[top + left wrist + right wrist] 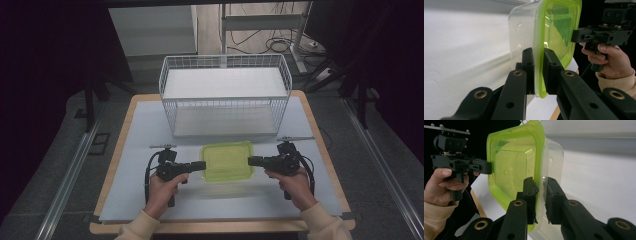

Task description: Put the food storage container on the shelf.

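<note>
— Container (227, 161) first: where do we have it right now?

— We have it between both pairs of tongs, in front of the wire basket (225, 95) and near the front middle of the surface (135, 150). It is a clear tub with a green lid, lid up in the high view. A faint shadow lies under it on the surface, so we judge it is lifted a little, though we cannot be sure of that.

— And the grips?

— Our left tongs (538, 70) are clenched on the rim at the container's left edge, one jaw on the tub side and one on the lid side. Our right tongs (540, 197) are clamped on the rim at the opposite edge in the same way. In each gripper view we see the other hand's tongs meeting the far side of the lid.

— So which step are we in?

— We judge it is the carry: both edges are gripped and the basket stands empty just behind, so moving the container into it looks like the work in hand.

— What does the next move call for?

— We need both hands to rise together and keep level, since a twist could pop the lid or slip the rim. Then we must clear the basket's front wall before we go forward and lower it inside.
</note>
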Tool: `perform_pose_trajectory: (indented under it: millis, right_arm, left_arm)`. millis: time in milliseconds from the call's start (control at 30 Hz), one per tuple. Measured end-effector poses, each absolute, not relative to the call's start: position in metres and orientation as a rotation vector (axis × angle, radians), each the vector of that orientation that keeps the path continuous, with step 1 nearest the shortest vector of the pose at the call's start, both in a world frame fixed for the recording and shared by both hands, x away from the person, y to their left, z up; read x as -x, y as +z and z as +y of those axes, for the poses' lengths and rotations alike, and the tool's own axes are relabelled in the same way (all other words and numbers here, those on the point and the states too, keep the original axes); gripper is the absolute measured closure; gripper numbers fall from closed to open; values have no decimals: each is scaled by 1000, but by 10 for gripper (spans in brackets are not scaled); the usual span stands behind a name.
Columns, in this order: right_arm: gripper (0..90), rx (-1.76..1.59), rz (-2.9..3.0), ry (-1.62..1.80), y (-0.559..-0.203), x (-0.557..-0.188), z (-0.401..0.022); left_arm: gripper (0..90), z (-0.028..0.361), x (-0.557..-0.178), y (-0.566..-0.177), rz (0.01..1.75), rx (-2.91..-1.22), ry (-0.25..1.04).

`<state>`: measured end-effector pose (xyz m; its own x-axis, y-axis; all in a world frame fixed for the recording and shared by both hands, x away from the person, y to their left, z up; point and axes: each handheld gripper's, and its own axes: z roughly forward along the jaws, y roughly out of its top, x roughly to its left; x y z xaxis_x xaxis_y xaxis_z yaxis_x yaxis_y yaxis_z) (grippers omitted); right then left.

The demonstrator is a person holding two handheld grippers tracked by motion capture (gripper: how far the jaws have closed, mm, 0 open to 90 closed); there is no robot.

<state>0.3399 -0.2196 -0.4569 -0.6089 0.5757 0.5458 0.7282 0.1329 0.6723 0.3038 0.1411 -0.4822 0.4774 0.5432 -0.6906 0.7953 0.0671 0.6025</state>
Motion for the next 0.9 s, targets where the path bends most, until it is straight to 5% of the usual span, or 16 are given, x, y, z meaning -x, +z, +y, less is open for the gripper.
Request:
perform_pose_trajectory:
  millis: [900]
  right_arm:
    - [798,1265,-2273,-1591,-400,-357,-208]
  left_arm:
    - [816,151,-323,-420,1139,-1610,-185]
